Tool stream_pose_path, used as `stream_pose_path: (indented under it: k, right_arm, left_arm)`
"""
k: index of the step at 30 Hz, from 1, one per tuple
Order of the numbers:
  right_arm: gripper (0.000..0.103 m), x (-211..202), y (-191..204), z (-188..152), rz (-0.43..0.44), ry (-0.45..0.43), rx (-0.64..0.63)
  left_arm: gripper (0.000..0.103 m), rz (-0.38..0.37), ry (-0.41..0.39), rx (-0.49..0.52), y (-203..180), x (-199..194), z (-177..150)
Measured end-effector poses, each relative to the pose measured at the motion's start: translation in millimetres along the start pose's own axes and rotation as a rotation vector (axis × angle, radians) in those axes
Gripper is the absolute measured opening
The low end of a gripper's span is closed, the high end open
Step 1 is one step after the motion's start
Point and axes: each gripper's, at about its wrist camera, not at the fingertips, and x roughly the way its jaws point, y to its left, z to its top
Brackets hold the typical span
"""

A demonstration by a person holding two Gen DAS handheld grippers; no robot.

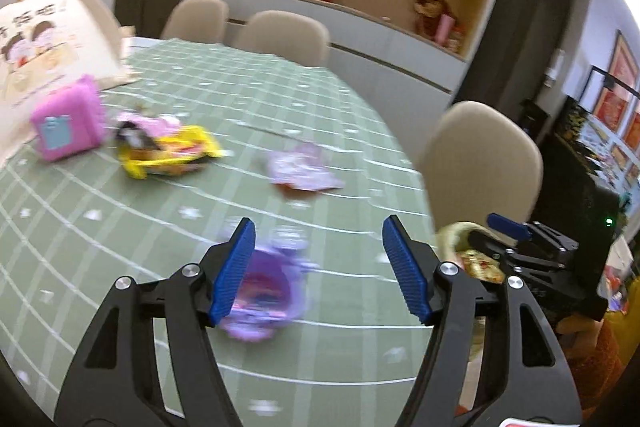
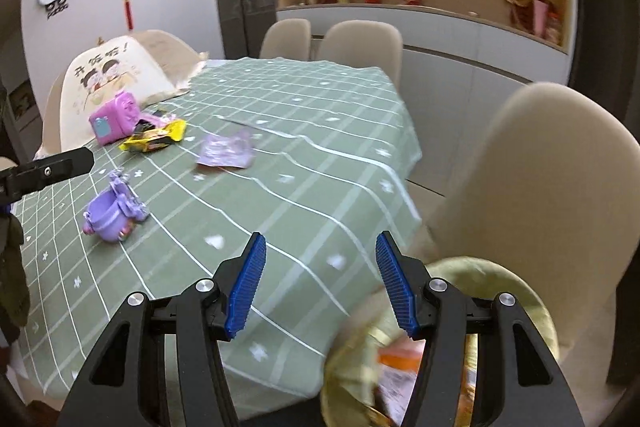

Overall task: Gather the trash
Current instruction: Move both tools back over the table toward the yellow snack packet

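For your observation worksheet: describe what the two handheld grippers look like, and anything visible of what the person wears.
Both the left gripper and right gripper have black angular frames with silver round bolts and blue ribbed pads on each finger. An orange sleeve shows behind the right gripper in the left wrist view. No cables are visible.

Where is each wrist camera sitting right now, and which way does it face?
Left wrist: on the left claw, looking down across the green table; its open blue fingers frame a purple toy; the right claw shows at right.
Right wrist: on the right claw, near the table's edge, over a trash bin; open, empty fingers; the left claw's tip shows at left.
Shared: purple toy, pink box, yellow wrapper, purple wrapper.
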Motion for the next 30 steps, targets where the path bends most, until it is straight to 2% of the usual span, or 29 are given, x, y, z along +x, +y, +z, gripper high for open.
stream_pose_path:
  k: [5, 9, 15, 18, 24, 27, 30]
  right_arm:
    - [0.054, 20, 20, 12, 0.007, 0.008, -0.019]
    - [0.054, 32, 26, 19, 0.001, 0.019, -0.011]
    - [0.054, 48, 27, 23, -0.052, 0.044, -0.013]
    - [0.054, 55, 25, 23, -0.020, 0.069, 0.001]
    - [0.054, 62, 32, 26, -0.037, 0.063, -0.018]
    - [0.054, 65, 35, 28, -0.038, 0.062, -0.019]
    - [0.054, 66, 36, 29, -0.025, 0.063, -0.012]
  left_arm:
    - [0.063, 0.067, 0.013, -0.038, 51, 1, 7]
    - [0.063, 0.083, 0.034, -0.075, 81, 9, 11]
    - [0.063, 0.110, 0.038, -0.149, 125, 25, 27]
    - [0.063, 0.133, 0.062, -0.189, 146, 39, 37]
    - [0.063, 0.138, 0.074, -0.277, 171, 68, 60]
    - [0.063, 0.185, 0.070, -0.273, 174, 88, 80]
    - [0.063, 0.215, 0.116, -0.325, 182, 119, 92]
